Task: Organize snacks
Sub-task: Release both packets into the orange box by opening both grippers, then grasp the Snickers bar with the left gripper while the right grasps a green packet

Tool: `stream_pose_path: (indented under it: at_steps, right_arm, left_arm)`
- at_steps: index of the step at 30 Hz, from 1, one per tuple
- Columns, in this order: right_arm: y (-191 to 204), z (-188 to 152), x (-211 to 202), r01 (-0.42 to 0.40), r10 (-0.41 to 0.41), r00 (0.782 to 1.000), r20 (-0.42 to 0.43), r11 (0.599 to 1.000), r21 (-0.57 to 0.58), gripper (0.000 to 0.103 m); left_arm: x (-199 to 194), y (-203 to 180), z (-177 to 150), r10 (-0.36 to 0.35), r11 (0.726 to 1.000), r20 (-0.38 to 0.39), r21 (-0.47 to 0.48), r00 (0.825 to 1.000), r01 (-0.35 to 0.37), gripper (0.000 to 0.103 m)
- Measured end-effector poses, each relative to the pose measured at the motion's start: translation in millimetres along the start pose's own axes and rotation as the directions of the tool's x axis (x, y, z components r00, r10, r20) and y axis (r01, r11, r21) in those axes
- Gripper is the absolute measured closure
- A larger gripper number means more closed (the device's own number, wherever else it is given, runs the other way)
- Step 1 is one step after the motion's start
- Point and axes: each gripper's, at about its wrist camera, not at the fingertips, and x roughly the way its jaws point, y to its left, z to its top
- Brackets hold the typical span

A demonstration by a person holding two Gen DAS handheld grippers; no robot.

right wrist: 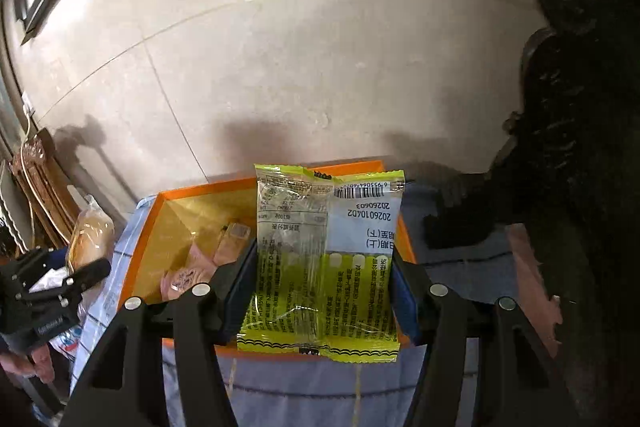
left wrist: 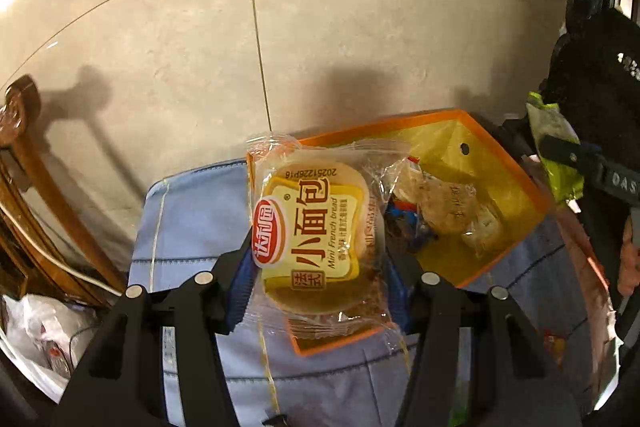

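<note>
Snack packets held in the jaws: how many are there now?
2. The mini French bread packet is in the left gripper; the yellow-green snack packet is in the right gripper, both above the orange box.

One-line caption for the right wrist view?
Right gripper holds a green snack packet above the orange box.

— What colours is my left gripper (left wrist: 316, 267) holding?

— A clear bread packet (left wrist: 316, 239) with a yellow label, dark brown lettering and a red oval logo.

— And my right gripper (right wrist: 322, 283)?

— A lime-green snack packet (right wrist: 326, 259), clear window, white panel with a black barcode.

— Underneath?

— An orange-rimmed box (right wrist: 176, 227), yellow inside, on a pale blue cloth (left wrist: 192, 227) with dark stitch lines. My fingers (left wrist: 236, 291) are black with blue pads.
</note>
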Motion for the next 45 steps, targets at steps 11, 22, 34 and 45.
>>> stream_pose_path:
  at_steps: [11,22,34,45]
  right_arm:
    - [6,-54,-1,0.053,-0.055,0.998,-0.036,0.997,-0.053,0.004]
    - [91,-229,10,-0.242,0.115,0.901,-0.418,0.933,-0.265,0.004]
    - [105,-247,39,-0.152,-0.021,0.884,-0.467,0.932,-0.33,0.046]
    - [60,-237,-23,-0.094,0.077,0.905,-0.418,0.995,-0.021,0.062]
  left_arm:
    - [-5,-17,-49,0.209,0.963,0.059,0.163,0.976,-0.216,0.004]
    - [24,-6,-190,0.176,0.983,-0.3,0.01,0.938,-0.181,0.004]
    - [56,-5,-222,0.056,0.981,-0.348,-0.154,0.936,-0.116,0.012]
    - [12,-17,-199,-0.098,0.986,-0.264,-0.155,0.959,0.058,0.086]
